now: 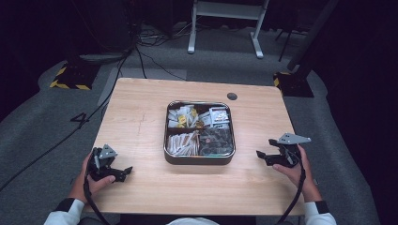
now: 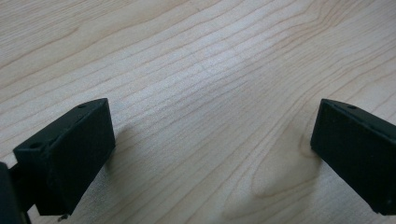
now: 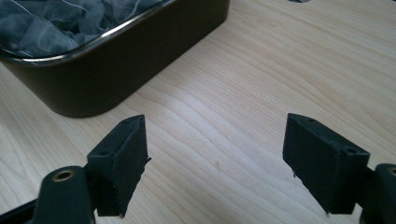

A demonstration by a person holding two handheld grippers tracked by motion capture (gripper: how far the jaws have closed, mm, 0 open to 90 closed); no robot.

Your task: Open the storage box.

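Inventory, item by item, as we found it. Table: light wooden rectangular tabletop (image 1: 141,117), with a small dark round grommet (image 1: 232,96) near its far edge. Container: dark square metal tray with a shiny rim (image 1: 199,158), standing at the middle of the table, divided into four compartments. We counted white and yellow sachets (image 1: 183,116) in the far-left compartment, pale printed packets (image 1: 218,116) in the far-right, white stick packets (image 1: 182,142) in the near-left, and grey mesh bags (image 1: 217,140) in the near-right; we could not read any labels.

Tools: left gripper (image 1: 123,173), black with two jaws, sat near the near-left corner of the table, resting low on the wood in the person's left hand (image 1: 91,180). Its jaws stood wide apart with bare wood between them. Right gripper (image 1: 263,151), of the same make, was near the right edge, just beside the tray's right wall and pointing toward it. Its jaws were also spread wide, with nothing between them.

Progress: we judged the work barely begun. All contents lay inside the tray, nothing rested loose on the table, and neither tool had anything in hand. Reaching in, picking and placing all remained.
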